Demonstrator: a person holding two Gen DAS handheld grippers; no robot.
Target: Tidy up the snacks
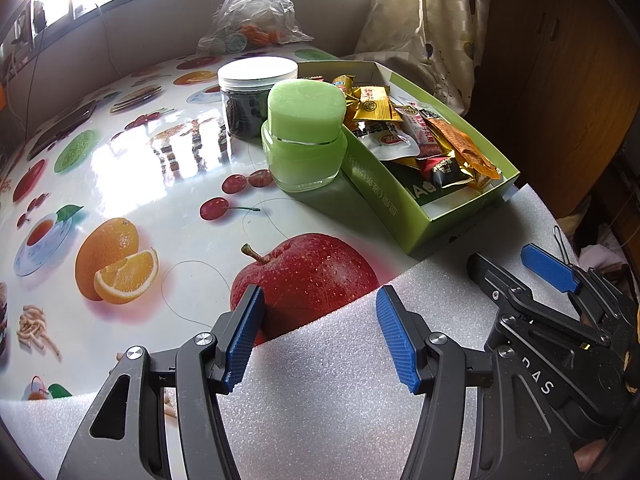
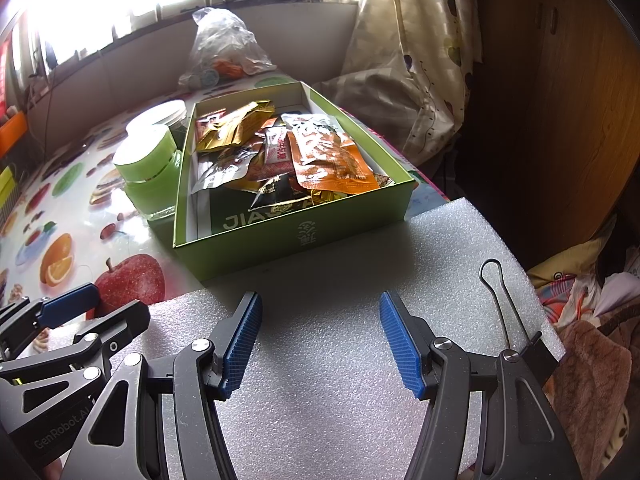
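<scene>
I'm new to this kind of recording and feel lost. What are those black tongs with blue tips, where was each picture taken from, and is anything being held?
They are hand-held grippers, one in each of a person's hands, each carrying a wide-angle camera that looks along its two fingers. One picture comes from the left gripper, the other from the right gripper; each also glimpses its neighbour at the edge. Both stand open over a white foam sheet and hold nothing. Ahead lies a fruit-print tablecloth with a green box full of snack packets. Beside the box stands a green jar, behind it a clear jar with a white lid, and further back a plastic bag. A black binder clip grips the foam's edge.
</scene>
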